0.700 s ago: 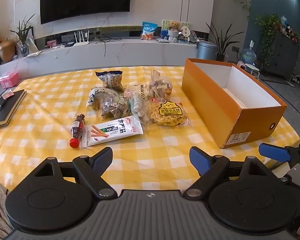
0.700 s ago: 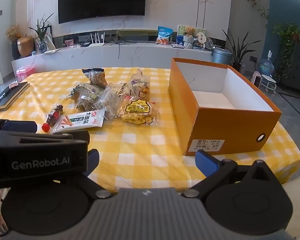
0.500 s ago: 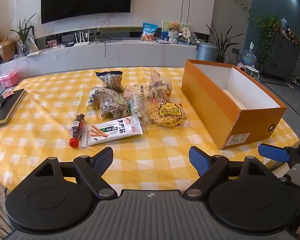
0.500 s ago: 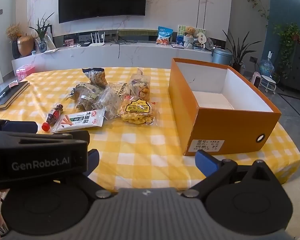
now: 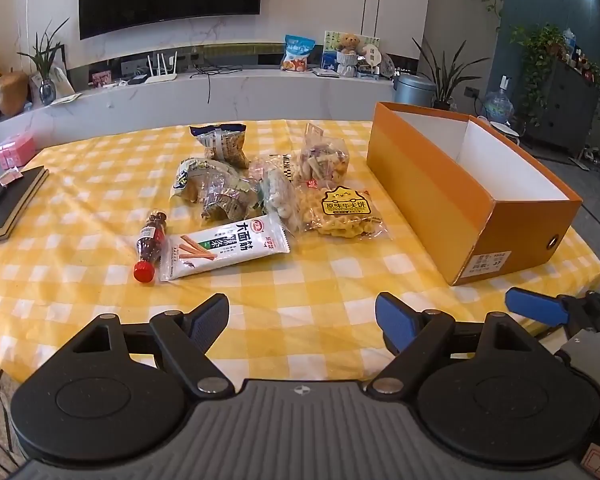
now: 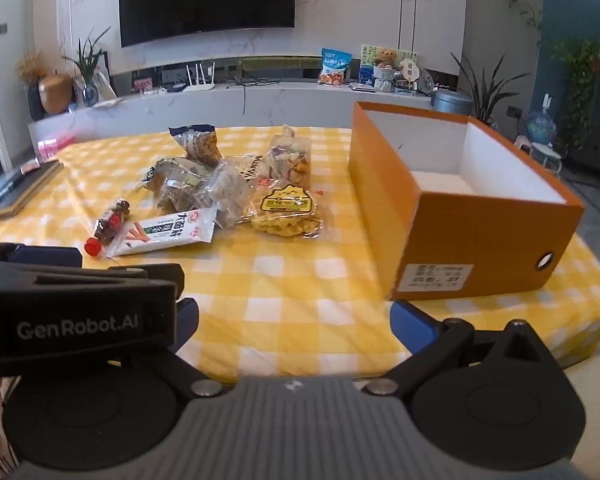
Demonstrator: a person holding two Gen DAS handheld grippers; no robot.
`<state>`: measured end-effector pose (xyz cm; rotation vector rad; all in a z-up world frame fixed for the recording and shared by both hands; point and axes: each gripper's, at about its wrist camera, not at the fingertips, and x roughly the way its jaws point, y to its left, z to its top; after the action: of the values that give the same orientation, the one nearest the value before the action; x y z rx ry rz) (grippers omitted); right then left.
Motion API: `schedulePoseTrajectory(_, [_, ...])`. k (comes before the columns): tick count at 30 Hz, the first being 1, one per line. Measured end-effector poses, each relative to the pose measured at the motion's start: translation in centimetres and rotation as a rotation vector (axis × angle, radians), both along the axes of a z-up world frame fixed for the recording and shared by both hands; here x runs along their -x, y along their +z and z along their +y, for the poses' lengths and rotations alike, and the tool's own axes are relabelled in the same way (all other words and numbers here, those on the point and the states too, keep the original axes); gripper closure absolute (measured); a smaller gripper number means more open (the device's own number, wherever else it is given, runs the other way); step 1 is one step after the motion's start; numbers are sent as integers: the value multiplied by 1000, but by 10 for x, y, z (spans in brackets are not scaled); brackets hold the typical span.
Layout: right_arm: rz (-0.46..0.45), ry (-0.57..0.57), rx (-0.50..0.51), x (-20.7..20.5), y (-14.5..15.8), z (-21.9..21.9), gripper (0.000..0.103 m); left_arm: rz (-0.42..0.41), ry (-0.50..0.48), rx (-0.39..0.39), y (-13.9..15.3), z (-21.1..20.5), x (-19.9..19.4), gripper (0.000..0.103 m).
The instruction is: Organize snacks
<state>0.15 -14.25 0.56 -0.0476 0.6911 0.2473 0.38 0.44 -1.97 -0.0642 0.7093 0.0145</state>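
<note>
Your left gripper [image 5: 302, 322] and right gripper [image 6: 294, 326] both tilt downward, jaws spread wide (nothing between them).

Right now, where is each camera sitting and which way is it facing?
Left wrist: on the left gripper, angled down over the checked table; its open jaws show, the right gripper beside.
Right wrist: on the right gripper, aimed alike; open jaws show, left gripper intruding.
Shared: snack pile and empty orange box.
</note>
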Motion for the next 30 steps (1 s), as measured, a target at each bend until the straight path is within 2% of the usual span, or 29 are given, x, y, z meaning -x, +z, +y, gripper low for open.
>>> schedulePoseTrajectory(6, [38, -1, -56, -9, -16, 3, 4, -4, -5, -18, -10, 2, -5, 6])
schedulePoseTrajectory(18, [43, 36, 3, -11, -39, 20, 4, 23, 14, 1, -30, 9, -14, 7])
schedulePoseTrajectory(23, [62, 44, -5, -13, -48, 20, 8, 46, 12, 5, -34, 10, -16, 7])
schedulePoseTrajectory(30, [81, 78, -13, -14, -56, 23, 8, 56, 5, 7, -36, 9, -16, 7])
